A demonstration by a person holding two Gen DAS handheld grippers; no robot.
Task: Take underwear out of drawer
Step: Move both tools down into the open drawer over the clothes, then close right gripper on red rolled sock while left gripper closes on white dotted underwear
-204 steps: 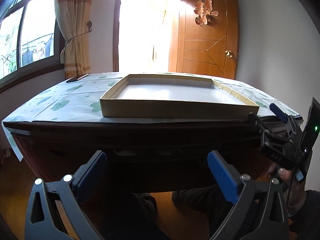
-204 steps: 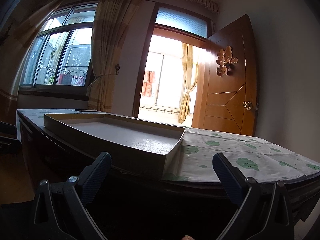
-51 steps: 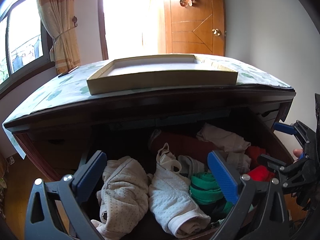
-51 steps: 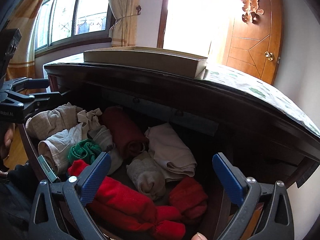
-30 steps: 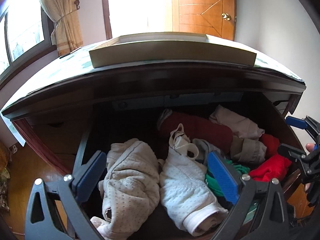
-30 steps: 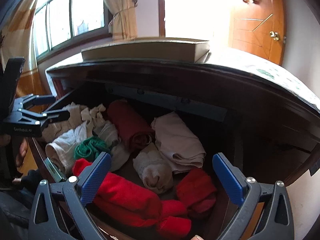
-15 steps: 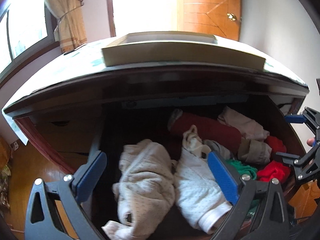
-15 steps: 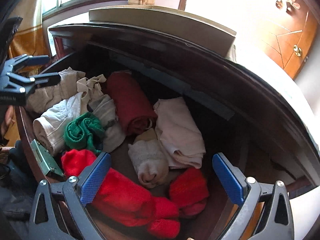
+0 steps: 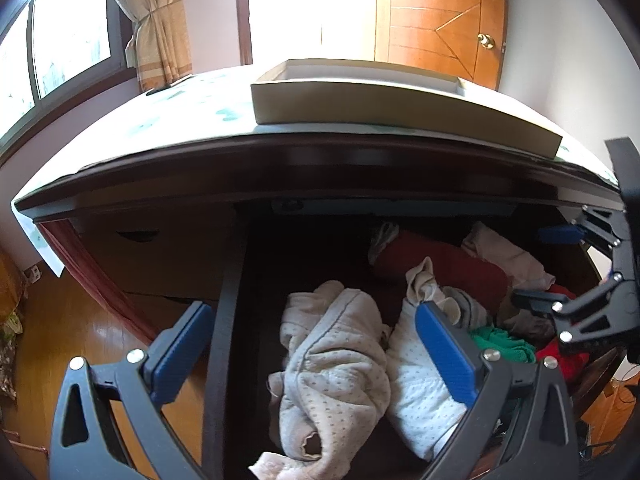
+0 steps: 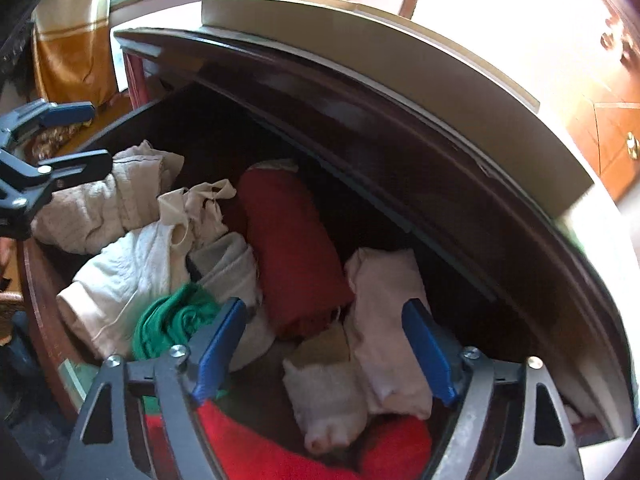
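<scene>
The dark wooden drawer [image 9: 228, 312] stands pulled out under the tabletop, full of folded and crumpled clothes. My left gripper [image 9: 312, 344] is open above a beige dotted garment [image 9: 336, 364] and a white one [image 9: 420, 376] at the drawer's left end. My right gripper [image 10: 324, 344] is open and empty, low over a dark red roll [image 10: 292, 248], a pale pink folded piece [image 10: 384, 300] and a rolled white piece [image 10: 328, 404]. A green garment [image 10: 172, 320] and bright red fabric [image 10: 260, 448] lie near its left finger. Each gripper shows in the other's view: the right one [image 9: 560, 268], the left one [image 10: 72, 140].
A shallow cardboard tray [image 9: 400, 100] sits on the cloth-covered tabletop [image 9: 180, 120] above the drawer. The table's dark edge [image 10: 400, 128] overhangs the drawer's back. A closed drawer front [image 9: 152, 256] lies to the left. Behind are a wooden door [image 9: 440, 20], curtain and window.
The drawer, closed 6.8 s ago, is open. Over the last second both grippers have tilted down and moved closer over the clothes; the left view has shifted left.
</scene>
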